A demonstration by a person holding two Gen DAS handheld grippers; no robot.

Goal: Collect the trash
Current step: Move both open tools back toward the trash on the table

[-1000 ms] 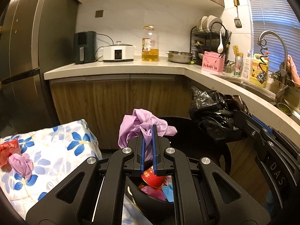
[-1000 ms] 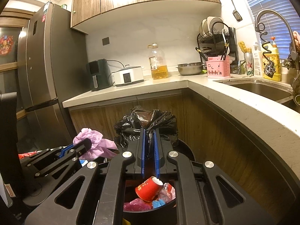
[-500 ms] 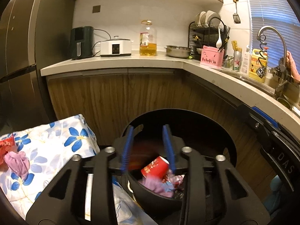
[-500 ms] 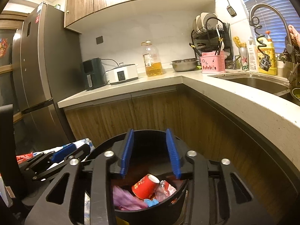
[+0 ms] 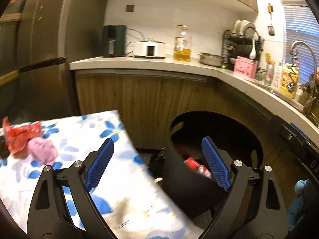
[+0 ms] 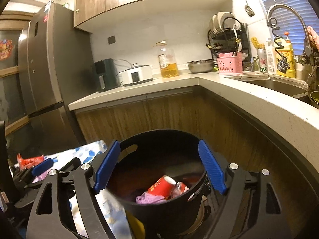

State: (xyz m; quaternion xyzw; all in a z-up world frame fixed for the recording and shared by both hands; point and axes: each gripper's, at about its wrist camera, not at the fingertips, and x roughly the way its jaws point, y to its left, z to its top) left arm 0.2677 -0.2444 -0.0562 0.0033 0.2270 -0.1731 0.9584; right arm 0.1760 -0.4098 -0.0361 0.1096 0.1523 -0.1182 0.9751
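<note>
A black round trash bin (image 6: pixel 159 205) stands on the floor below the counter; it also shows in the left wrist view (image 5: pixel 191 195). Inside it lie a red paper cup (image 6: pixel 161 186), a purple wad (image 6: pixel 150 199) and other scraps. My right gripper (image 6: pixel 159 168) is open and empty over the bin. My left gripper (image 5: pixel 157 163) is open and empty, between the bin and a flowered cloth surface (image 5: pixel 79 139). On that cloth lie a red wrapper (image 5: pixel 20 137) and a purple wad (image 5: pixel 41 151). The left gripper also appears in the right wrist view (image 6: pixel 42 168).
A curved counter (image 6: pixel 259 103) wraps around behind and to the right, with wooden cabinets (image 6: pixel 139 115) below. A fridge (image 6: pixel 39 69) stands at the left. On the counter are an oil bottle (image 6: pixel 166 61), a cooker (image 6: pixel 136 74), a dish rack (image 6: pixel 227 33) and a sink (image 6: pixel 279 83).
Both grippers opened wider. The purple glove and black bag held a second ago are gone from the jaws. The left gripper swung left toward the flowered cloth.
</note>
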